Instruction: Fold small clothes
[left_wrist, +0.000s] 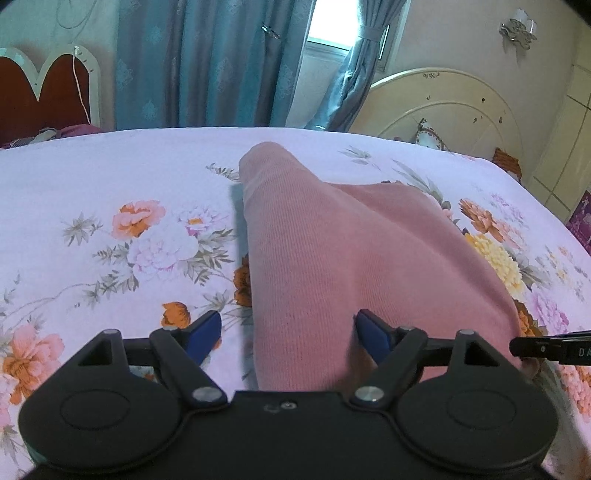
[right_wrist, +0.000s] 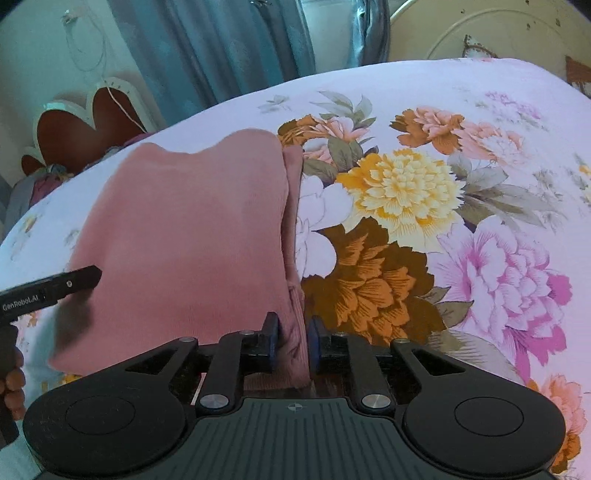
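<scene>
Left gripper (left_wrist: 288, 332): jaws spread wide over the near end of the pink garment (left_wrist: 332, 258), left blue pad on the floral sheet (left_wrist: 110, 177), right one on the cloth, pinching nothing.
Right gripper (right_wrist: 293, 341): jaws nearly together, a ribbed fold of the garment's right edge between the blue pads; the left pad touches the cloth, a thin gap shows at the right one.
Hand (right_wrist: 13, 384): fingers visible at the left edge of the right wrist view, holding the other gripper's handle.
Pink garment: lies folded on the bed, one narrow end stretching away.
Curtains (left_wrist: 207, 62): blue, beyond the bed.
Headboard (left_wrist: 454, 107): cream, rounded, far right.
</scene>
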